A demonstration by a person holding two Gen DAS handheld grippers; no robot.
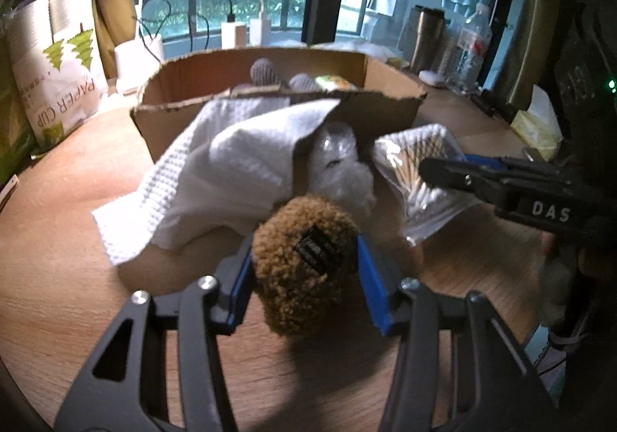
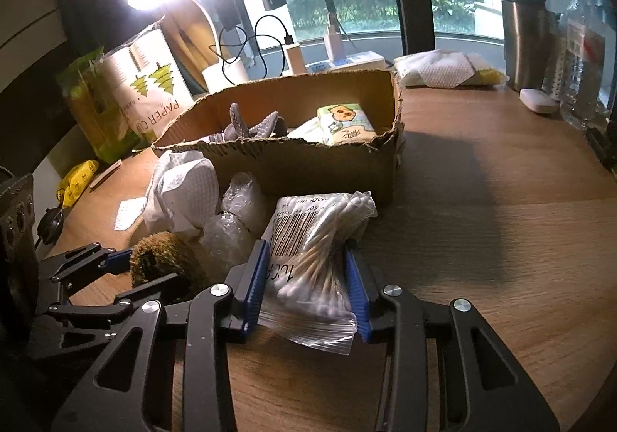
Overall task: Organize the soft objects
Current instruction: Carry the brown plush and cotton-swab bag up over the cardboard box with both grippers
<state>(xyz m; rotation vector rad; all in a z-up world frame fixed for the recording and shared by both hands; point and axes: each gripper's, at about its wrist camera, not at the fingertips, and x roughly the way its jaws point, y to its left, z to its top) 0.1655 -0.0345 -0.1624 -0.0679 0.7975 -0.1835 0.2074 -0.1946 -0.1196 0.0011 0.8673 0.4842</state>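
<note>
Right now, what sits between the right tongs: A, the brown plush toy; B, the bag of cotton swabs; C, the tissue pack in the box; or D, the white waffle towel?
B: in the right wrist view the bag of cotton swabs sits between the blue pads of the right tongs, while the brown plush toy is in the left tongs.

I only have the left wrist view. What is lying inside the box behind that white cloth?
Observer: The right wrist view shows a tissue pack and grey knitted items in the cardboard box.
Operator: Is the right gripper around the cotton swab bag?
Observer: Yes, the right gripper has a blue pad on each side of the cotton swab bag.
Operator: Anything past the box?
Observer: A white folded cloth lies on the table behind it.
</note>
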